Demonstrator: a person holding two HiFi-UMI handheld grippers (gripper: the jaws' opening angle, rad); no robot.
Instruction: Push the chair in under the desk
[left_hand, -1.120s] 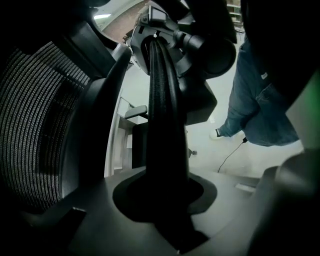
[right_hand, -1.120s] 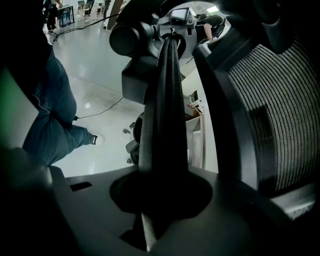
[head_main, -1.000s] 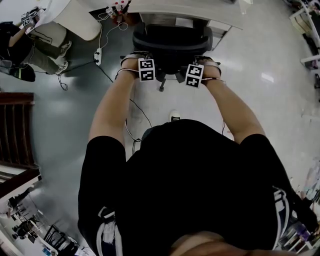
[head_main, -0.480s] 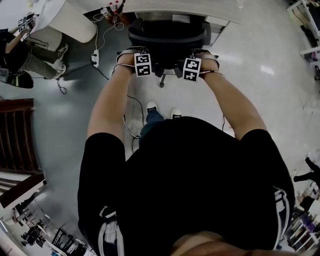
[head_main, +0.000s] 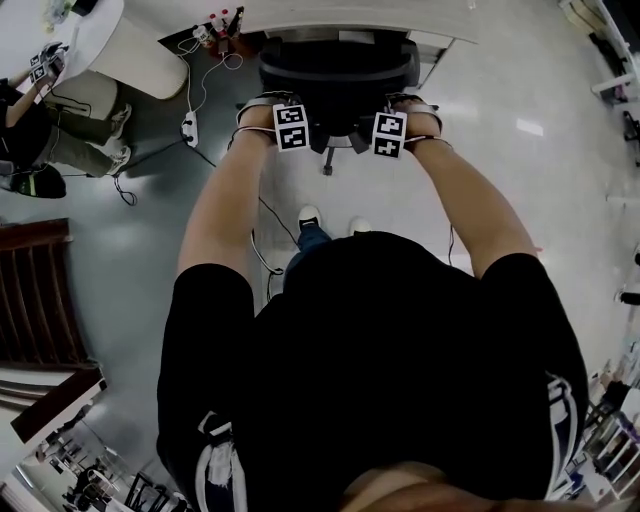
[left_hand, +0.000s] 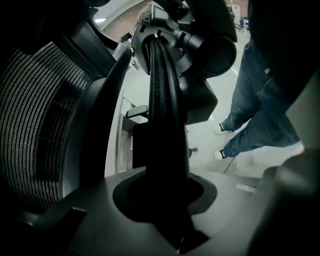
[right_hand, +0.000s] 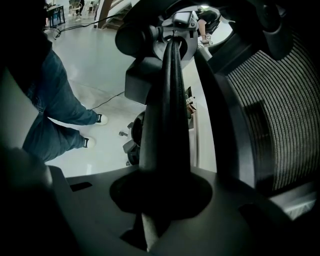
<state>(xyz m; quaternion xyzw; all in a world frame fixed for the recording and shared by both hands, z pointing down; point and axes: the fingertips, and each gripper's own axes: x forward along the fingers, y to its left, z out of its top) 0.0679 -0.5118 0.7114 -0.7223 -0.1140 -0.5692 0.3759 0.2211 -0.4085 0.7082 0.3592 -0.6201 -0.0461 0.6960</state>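
The chair (head_main: 338, 72) stands with its seat in under the desk (head_main: 430, 22) and its black backrest on the near side. The head view shows this from above. There, marker cubes cover the jaws of the left gripper (head_main: 291, 126) and right gripper (head_main: 389, 133), which sit at the left and right of the backrest's near edge. Only the gripper views show the hold. In each, the backrest's black rim (left_hand: 164, 120) runs straight up between the jaws, which are closed on it. The mesh (left_hand: 35, 125) lies toward the chair's middle, and a black fitting (left_hand: 170, 30) sits at the rim's far end. Those views also look back past the chair at the person's jeans (left_hand: 260, 95) and shoes (right_hand: 100, 119) on the pale floor (right_hand: 95, 65), while the desk's top shows only in the head view. Compared with a second ago, the chair has gone a little further in under the desk. Both grippers have kept their grip on the rim and gone along with it. Two shoes now show behind the chair where one did before. A power strip (head_main: 188, 127) lies on the floor left of the chair.
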